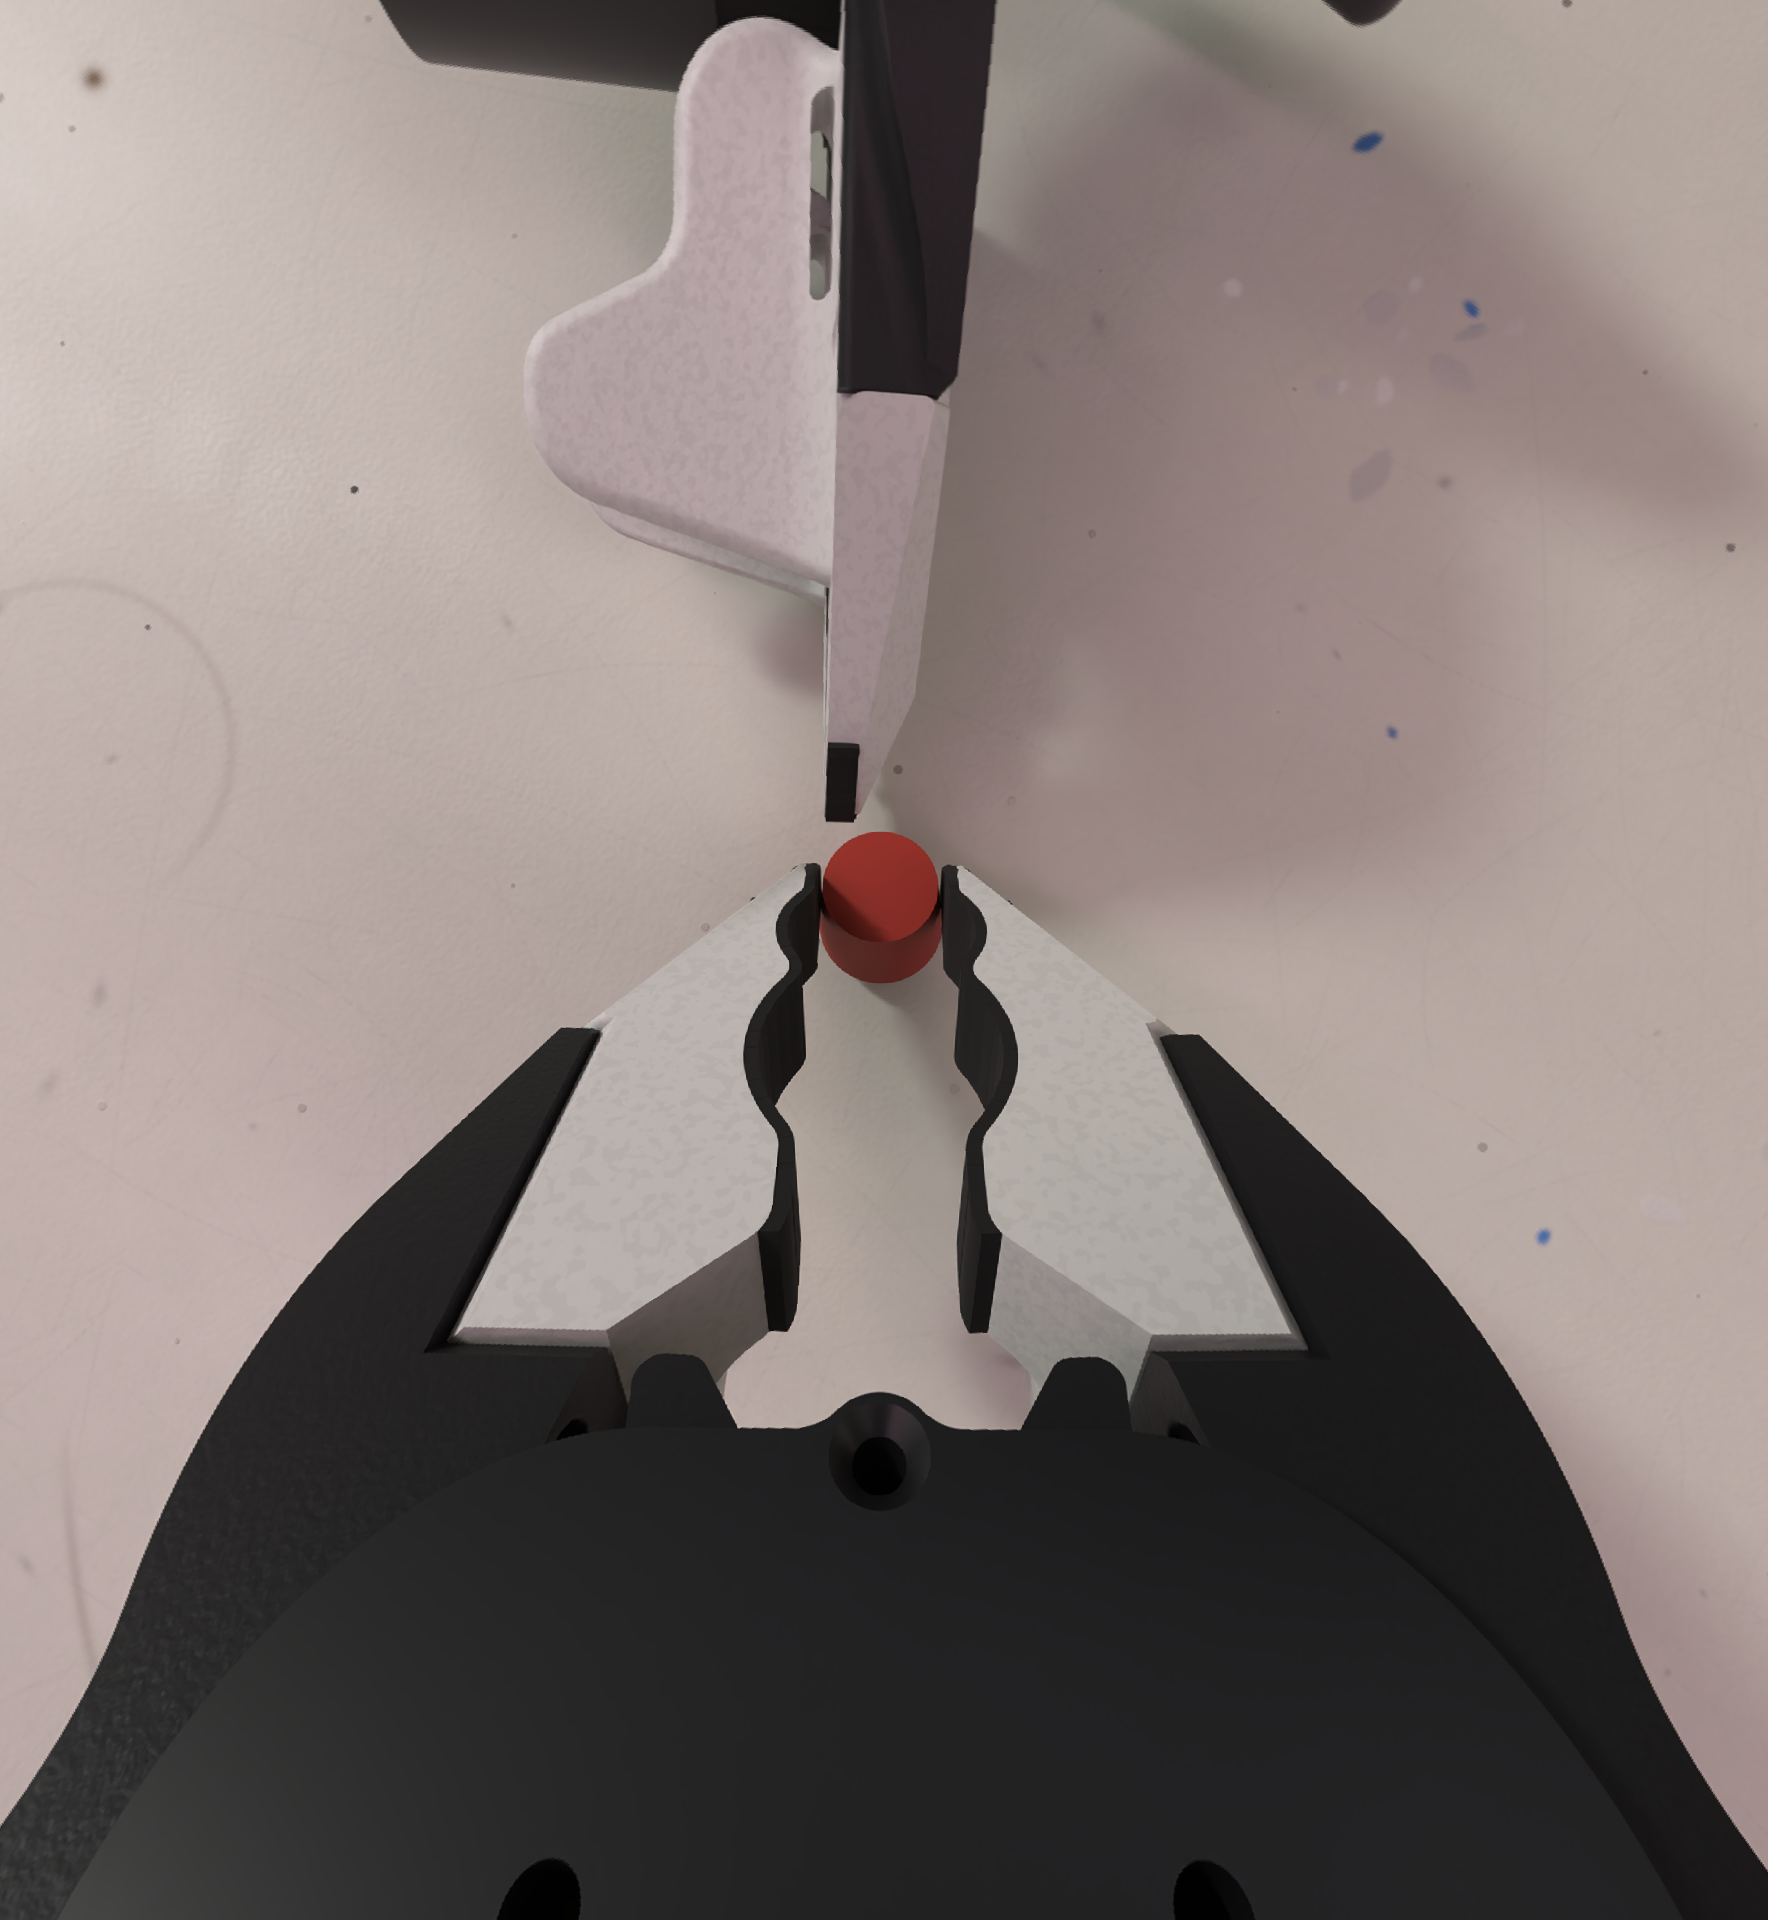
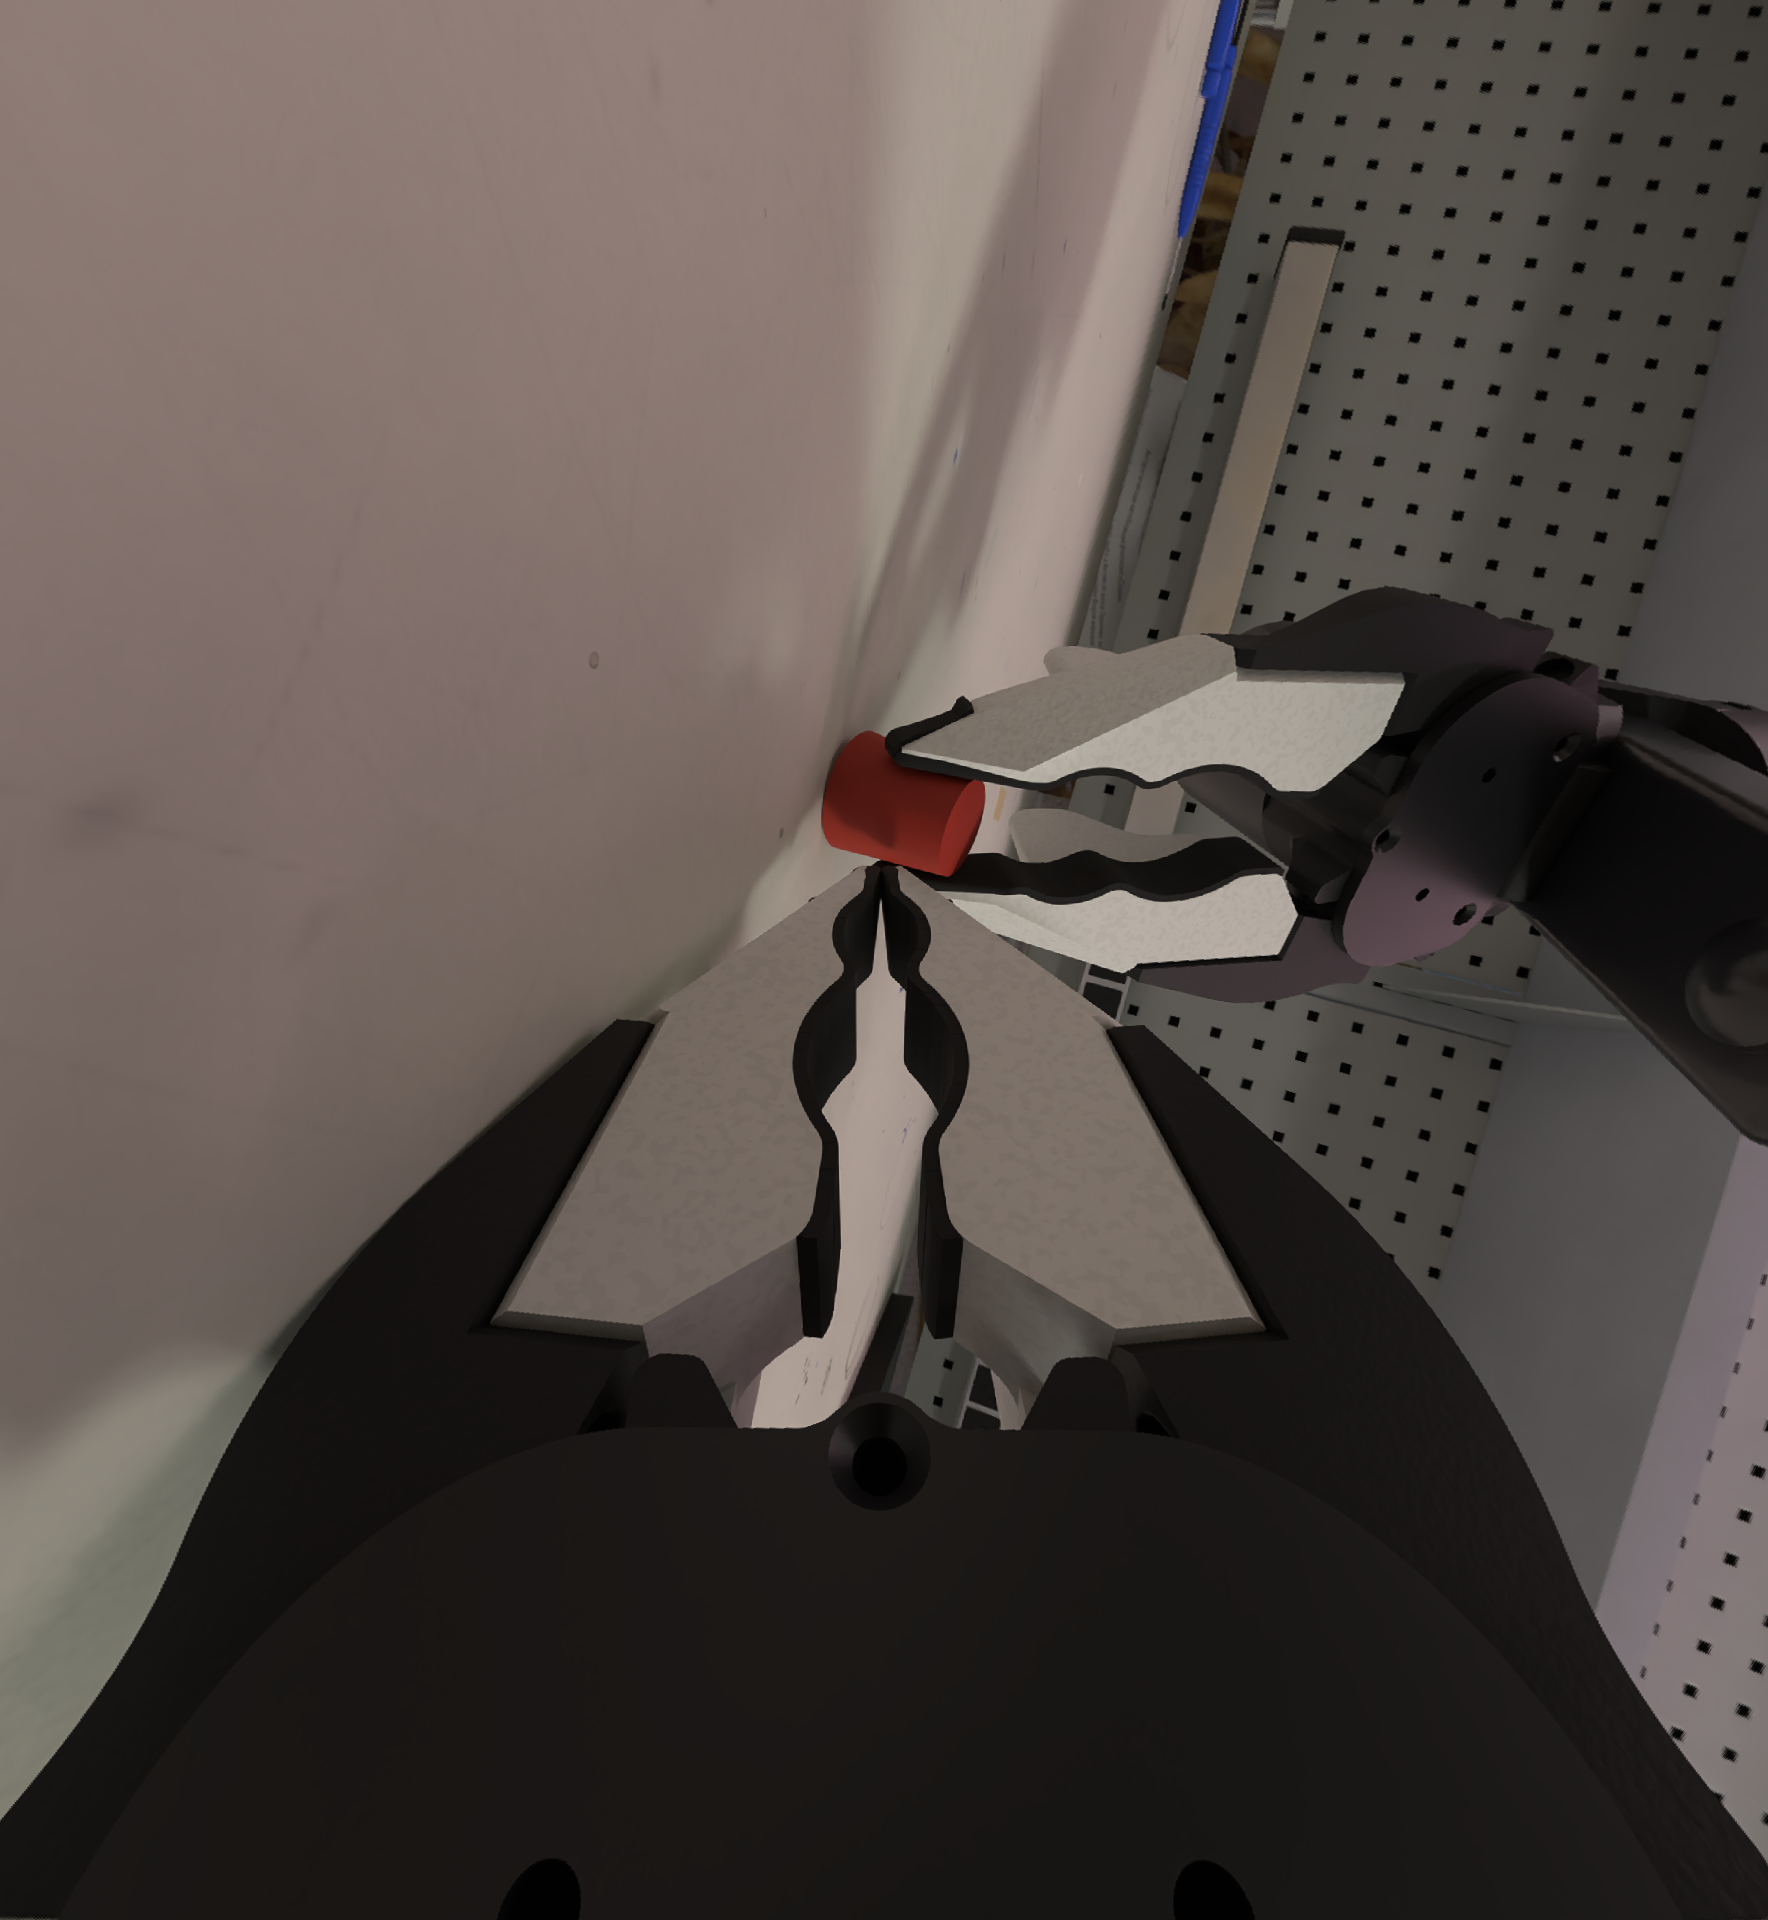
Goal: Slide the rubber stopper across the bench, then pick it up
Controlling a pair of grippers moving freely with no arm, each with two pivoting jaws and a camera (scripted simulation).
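Note:
The red rubber stopper (image 1: pixel 880 904) stands on the pale bench (image 1: pixel 236 831). My left gripper (image 1: pixel 880 914) is closed on it, with one black pad against each side. My right gripper (image 1: pixel 844 790) comes in from the far side, its fingers together, its tip just beyond the stopper. In the right wrist view the right gripper (image 2: pixel 878 883) is shut and its tip touches the side of the stopper (image 2: pixel 895 805). The left gripper (image 2: pixel 927 821) clamps it there from the right, with the stopper's base against the bench (image 2: pixel 340 520).
A grey pegboard wall (image 2: pixel 1482 364) stands past the bench edge, with a beige strip (image 2: pixel 1264 447) leaning on it and a blue object (image 2: pixel 1207 125) farther off. The bench has small blue specks (image 1: pixel 1366 142) and a faint ring mark (image 1: pixel 184 717).

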